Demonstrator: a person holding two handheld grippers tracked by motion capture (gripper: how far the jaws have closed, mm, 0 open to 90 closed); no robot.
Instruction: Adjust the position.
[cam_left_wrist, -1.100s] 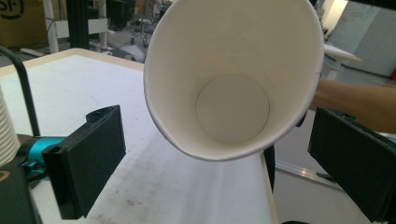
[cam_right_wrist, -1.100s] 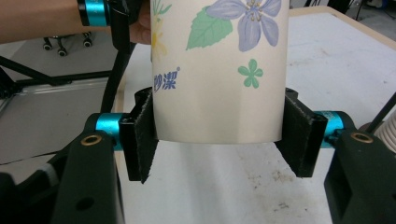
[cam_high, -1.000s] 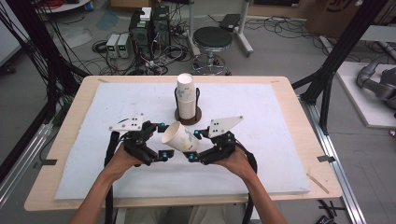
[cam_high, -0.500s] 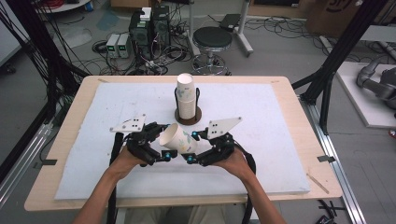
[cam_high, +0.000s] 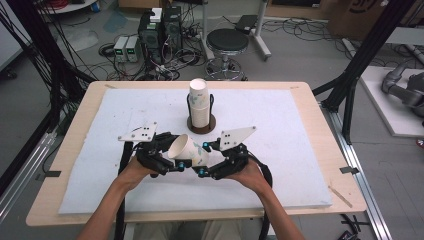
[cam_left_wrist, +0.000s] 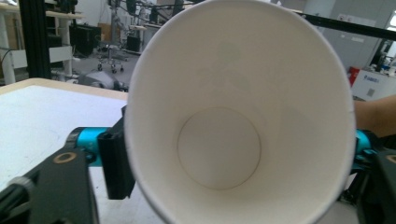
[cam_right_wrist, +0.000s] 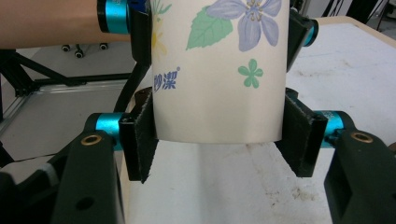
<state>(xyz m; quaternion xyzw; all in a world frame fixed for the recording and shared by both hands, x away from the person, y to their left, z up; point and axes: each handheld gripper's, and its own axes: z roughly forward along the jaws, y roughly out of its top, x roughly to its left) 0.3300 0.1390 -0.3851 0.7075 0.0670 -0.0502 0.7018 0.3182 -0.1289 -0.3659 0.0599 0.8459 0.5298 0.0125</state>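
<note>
A white paper cup (cam_high: 189, 150) with a flower print lies tilted in the air above the white mat, between both grippers. My right gripper (cam_high: 206, 159) is shut on its base end; in the right gripper view both pads (cam_right_wrist: 140, 135) press the cup (cam_right_wrist: 219, 93) wall. My left gripper (cam_high: 175, 154) holds the mouth end. Its jaws have just been closing, and in the left gripper view its pad (cam_left_wrist: 116, 161) lies against the outside of the cup (cam_left_wrist: 219, 154), whose open mouth faces the camera. The left gripper's jaws also flank the cup at the top of the right gripper view.
A stack of paper cups (cam_high: 200, 100) stands upright in a dark holder with a round brown base (cam_high: 201, 126) just beyond the grippers. The white mat (cam_high: 300, 150) covers the wooden table (cam_high: 327, 135). A stool (cam_high: 227, 40) and electronics stand on the floor behind.
The left gripper's jaws have closed in onto the cup's mouth end. Both hands and the cup have stayed in place.
</note>
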